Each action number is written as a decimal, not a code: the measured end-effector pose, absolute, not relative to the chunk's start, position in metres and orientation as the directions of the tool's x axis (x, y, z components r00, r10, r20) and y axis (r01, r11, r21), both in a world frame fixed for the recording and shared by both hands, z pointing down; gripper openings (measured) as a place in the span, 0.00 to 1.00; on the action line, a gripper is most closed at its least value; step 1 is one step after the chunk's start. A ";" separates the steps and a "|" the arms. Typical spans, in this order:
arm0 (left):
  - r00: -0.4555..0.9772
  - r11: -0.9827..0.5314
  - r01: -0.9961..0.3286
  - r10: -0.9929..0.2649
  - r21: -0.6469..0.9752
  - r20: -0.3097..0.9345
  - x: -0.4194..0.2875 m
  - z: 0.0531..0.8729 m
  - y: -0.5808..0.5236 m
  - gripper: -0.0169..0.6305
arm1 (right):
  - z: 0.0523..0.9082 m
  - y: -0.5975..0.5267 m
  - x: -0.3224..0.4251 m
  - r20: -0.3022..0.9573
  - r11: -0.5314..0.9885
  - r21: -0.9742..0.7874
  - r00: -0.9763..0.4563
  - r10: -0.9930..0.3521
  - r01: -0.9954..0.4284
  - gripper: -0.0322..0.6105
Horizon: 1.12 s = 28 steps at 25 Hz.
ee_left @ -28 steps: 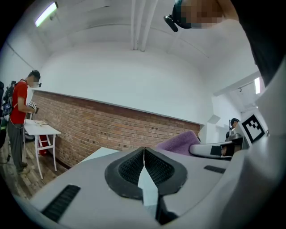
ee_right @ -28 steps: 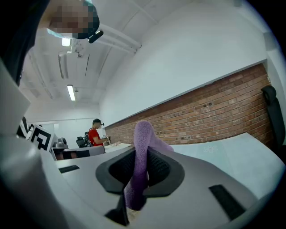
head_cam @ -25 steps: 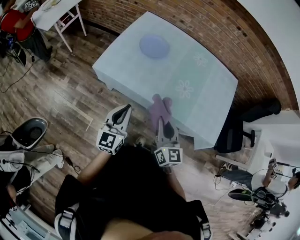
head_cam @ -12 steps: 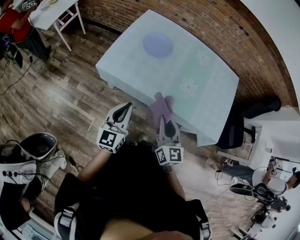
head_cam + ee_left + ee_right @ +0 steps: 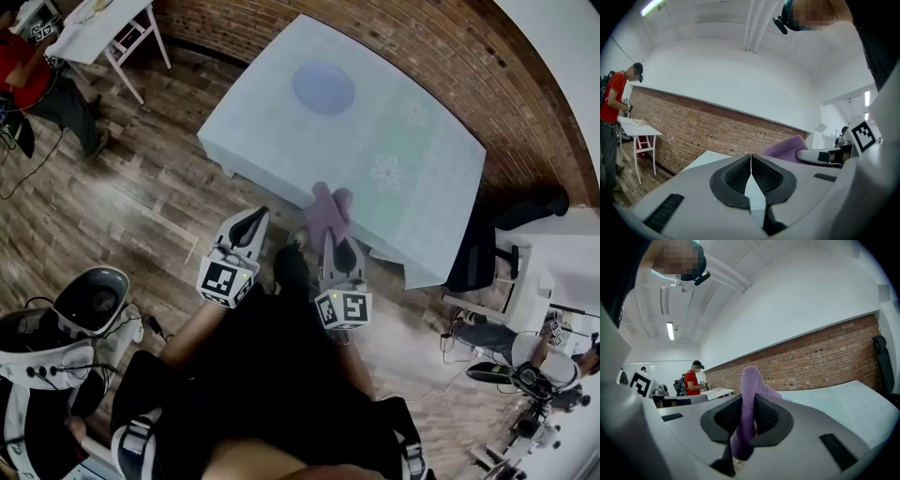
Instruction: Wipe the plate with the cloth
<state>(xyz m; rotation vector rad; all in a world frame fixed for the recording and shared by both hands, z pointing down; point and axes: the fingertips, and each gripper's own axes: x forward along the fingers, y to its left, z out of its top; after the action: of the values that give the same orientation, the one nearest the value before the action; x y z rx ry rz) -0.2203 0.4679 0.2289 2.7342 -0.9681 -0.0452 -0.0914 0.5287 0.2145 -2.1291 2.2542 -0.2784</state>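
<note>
The cloth (image 5: 327,204) is clamped in the right tongs (image 5: 330,236) by the worktop (image 5: 431,187) edge. The left tongs (image 5: 257,216) are closed, empty; the plate (image 5: 323,87) is set farther in.

The left hand-held gripper (image 5: 251,218) is held out ahead of the torso and points about level. Its jaws are pressed together with nothing between them. Its marker cube (image 5: 223,281) sits at the rear end, nearest the person, and a bare forearm (image 5: 190,336) runs back from it toward the body.

The right hand-held gripper (image 5: 330,238) lies just beside the left and roughly parallel to it, tipped slightly downward. Its jaws are clamped on a purple cloth (image 5: 328,206), which stands up between the pads (image 5: 726,416) and sticks out beyond the tips. This gripper's own marker cube (image 5: 343,309) is also at the rear, and dark clothing hides the arm behind it.
</note>
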 end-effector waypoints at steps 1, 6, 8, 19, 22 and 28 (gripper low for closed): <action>0.778 -0.748 -0.619 -0.625 0.239 0.056 -0.218 0.231 0.463 0.08 | 0.216 0.524 -0.089 0.103 0.052 -0.150 -0.068 -0.992 -0.987 0.16; 0.772 -0.741 -0.629 -0.632 0.237 0.072 -0.203 0.236 0.435 0.08 | 0.221 0.492 -0.073 0.105 0.068 -0.158 -0.085 -0.991 -0.985 0.16; 0.768 -0.736 -0.635 -0.635 0.235 0.085 -0.194 0.238 0.419 0.08 | 0.222 0.477 -0.064 0.113 0.072 -0.157 -0.090 -0.989 -0.985 0.16; 0.728 -0.690 -0.680 -0.675 0.248 0.119 -0.128 0.242 0.318 0.08 | 0.229 0.388 0.003 0.142 0.134 -0.157 -0.157 -0.977 -0.978 0.16; 0.718 -0.679 -0.692 -0.683 0.246 0.132 -0.104 0.243 0.297 0.08 | 0.231 0.368 0.026 0.150 0.148 -0.162 -0.172 -0.974 -0.976 0.16; 0.686 -0.641 -0.725 -0.706 0.250 0.179 -0.065 0.254 0.259 0.08 | 0.237 0.331 0.065 0.153 0.198 -0.158 -0.222 -0.963 -0.967 0.16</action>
<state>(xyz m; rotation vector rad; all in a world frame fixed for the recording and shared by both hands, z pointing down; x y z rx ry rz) -0.0651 0.2589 0.2544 2.5979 -1.1341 0.0923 0.0652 0.3309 0.2373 -1.9721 2.4467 -0.3481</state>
